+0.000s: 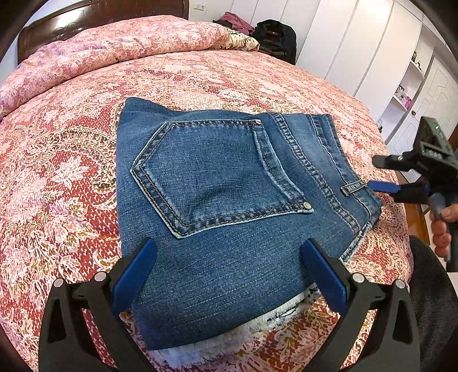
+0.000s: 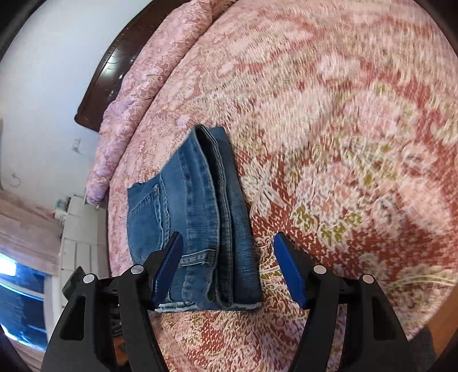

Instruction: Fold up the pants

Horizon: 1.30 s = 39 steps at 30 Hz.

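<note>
Blue jeans (image 1: 217, 177) lie folded into a compact rectangle on the bed, back pocket up, with a frayed white hem showing at the near edge. My left gripper (image 1: 229, 243) is open, its blue pads spread wide over the near part of the denim. In the left wrist view my right gripper (image 1: 373, 173) sits at the right, held by a hand (image 1: 442, 229), jaws apart just off the waistband edge. The right wrist view shows the jeans (image 2: 200, 206) side-on, their stacked layers visible. There the right gripper (image 2: 229, 237) is open above the fold's near end, gripping nothing.
The jeans rest on a red and pink patterned bedspread (image 1: 71, 171). A rolled pink quilt (image 1: 114, 43) lies along the dark wooden headboard (image 1: 57, 25). A black bag (image 1: 274, 37) and white wardrobe doors (image 1: 343, 43) stand beyond the bed. The bed's edge runs close on the right.
</note>
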Motion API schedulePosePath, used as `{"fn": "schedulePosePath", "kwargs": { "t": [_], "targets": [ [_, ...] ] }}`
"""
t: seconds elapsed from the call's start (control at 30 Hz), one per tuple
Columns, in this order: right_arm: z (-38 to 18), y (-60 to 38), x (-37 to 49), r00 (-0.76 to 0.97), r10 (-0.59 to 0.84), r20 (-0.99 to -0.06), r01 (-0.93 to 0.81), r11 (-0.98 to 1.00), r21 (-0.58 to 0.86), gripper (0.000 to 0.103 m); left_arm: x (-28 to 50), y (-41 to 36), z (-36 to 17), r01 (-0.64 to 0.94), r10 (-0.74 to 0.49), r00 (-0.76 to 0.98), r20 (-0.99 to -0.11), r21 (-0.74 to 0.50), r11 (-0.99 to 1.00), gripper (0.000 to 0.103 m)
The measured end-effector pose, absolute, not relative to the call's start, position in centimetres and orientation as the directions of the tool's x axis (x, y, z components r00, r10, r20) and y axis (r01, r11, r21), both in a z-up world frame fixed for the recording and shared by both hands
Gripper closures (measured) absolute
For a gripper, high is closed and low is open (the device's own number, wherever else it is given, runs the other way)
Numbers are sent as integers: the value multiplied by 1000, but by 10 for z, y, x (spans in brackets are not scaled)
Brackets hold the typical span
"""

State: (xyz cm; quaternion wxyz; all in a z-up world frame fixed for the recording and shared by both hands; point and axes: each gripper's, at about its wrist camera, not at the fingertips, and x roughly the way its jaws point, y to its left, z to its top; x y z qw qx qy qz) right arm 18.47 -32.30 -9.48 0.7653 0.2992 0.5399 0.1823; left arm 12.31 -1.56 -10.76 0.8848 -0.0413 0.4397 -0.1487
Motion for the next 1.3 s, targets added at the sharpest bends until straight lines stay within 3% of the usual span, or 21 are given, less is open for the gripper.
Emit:
{"fn": "schedulePosePath", "kwargs": {
  "t": [0.23,0.53,0.57,0.63,0.7,0.9,1.07,1.3],
  "targets": [
    [-109,-311,196,317,676,-665,8,699,715,38,123,-15,-107,227,-299,570,-765,-203,953,2],
    [-108,-268,201,240,622,-745,-152,782,604,36,123,-15,-108,226,-299,571,-765,-203,953,2],
    [-106,-263,200,237,610,-756,-172,792,586,38,123,-15,-108,226,-300,571,-764,-205,952,2],
    [-102,-254,199,239,578,-780,-212,815,539,60,123,-15,-107,225,-301,572,-763,-207,952,2],
    [-106,-253,199,246,582,-775,-207,813,544,67,124,-15,-107,226,-299,572,-763,-204,953,2],
    [-119,-266,189,273,616,-739,-181,787,589,69,123,-15,-102,239,-300,562,-771,-195,951,2],
    [-126,-274,189,277,650,-708,-164,758,632,69,114,25,-87,218,-388,584,-713,-323,921,2],
    [-127,-288,181,281,660,-697,-163,749,643,68,139,100,-109,120,-626,540,-563,-685,719,2]
  ]
}}
